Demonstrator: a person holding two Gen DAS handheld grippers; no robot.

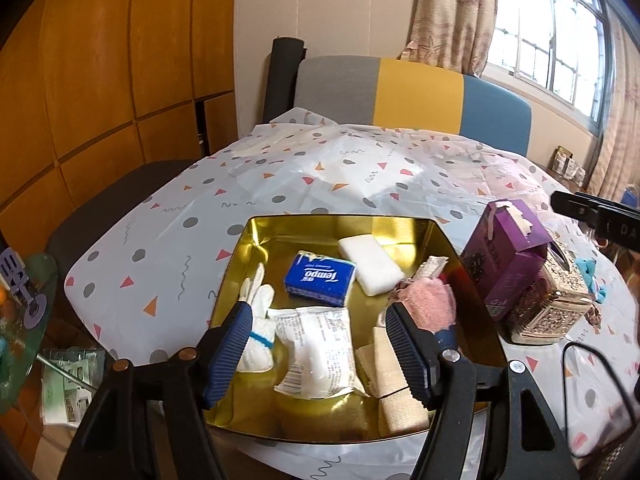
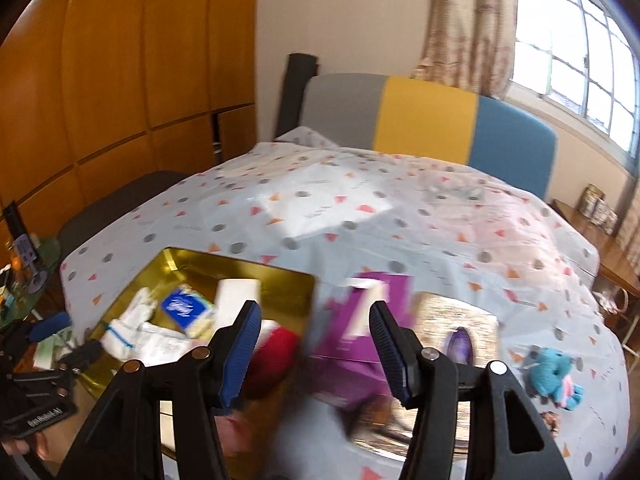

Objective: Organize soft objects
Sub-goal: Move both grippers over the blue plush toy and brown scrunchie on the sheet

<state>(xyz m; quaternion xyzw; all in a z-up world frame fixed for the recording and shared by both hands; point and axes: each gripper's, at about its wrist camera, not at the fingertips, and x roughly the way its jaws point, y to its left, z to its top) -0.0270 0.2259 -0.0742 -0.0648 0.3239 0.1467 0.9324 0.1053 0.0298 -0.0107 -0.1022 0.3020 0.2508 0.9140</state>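
A gold tin tray [image 1: 256, 236] sits on the patterned tablecloth and holds soft things: a blue Tempo tissue pack [image 1: 320, 278], a white sponge [image 1: 371, 266], a white glove [image 1: 258, 320], a white wipes packet [image 1: 320, 350], a beige bandage roll [image 1: 394, 384] and a pink sock [image 1: 432, 300]. My left gripper [image 1: 318, 354] hangs open over the tray's near side, empty. My right gripper [image 2: 314, 350] is open and empty above the tray's right edge [image 2: 308, 292] and a purple box [image 2: 352, 344]; that view is blurred. A blue soft toy [image 2: 554, 376] lies on the cloth at right.
A purple box [image 1: 504, 256] and an ornate gold tissue box [image 1: 556, 304] stand right of the tray. A grey, yellow and blue chair back [image 1: 412, 96] is behind the table. A glass side table [image 1: 24, 320] is at left.
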